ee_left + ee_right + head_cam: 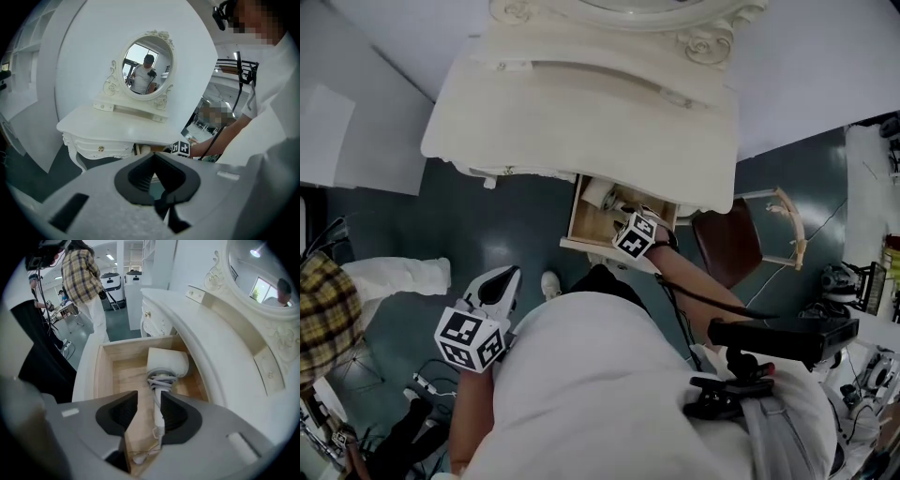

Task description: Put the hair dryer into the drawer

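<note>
Hair dryer (167, 363) lay on the wooden bottom of the open drawer (104, 376), straight ahead of and below the right gripper (149, 397). That gripper's jaws stood apart with nothing clamped between them. The dryer's handle, with its cord (161, 379) wound round it, ran back toward the gripper and passed close beside the right-hand jaw. Whether it touched the pad could not be told. The long axis therefore pointed away from the gripper, with the head at the far end and the handle at the near end.

In the head view the right gripper (630, 220) reached into the drawer (577, 220), so it was the nearer one by far. The left gripper (502, 281) hung well apart at the person's side. In its own view the left gripper (153, 157) had its jaws together and empty.

Judging by this, the dryer was in place. What remained was to draw the right gripper clear and push the drawer shut.

The drawer stood out from under the white worktop (220, 348) of an ornate dressing table, which carried an oval mirror (147, 65). Beneath it was a dark teal floor (487, 225), with a chair (731, 239) just beside the table. A person in a plaid shirt (84, 273) stood further back in the room.
</note>
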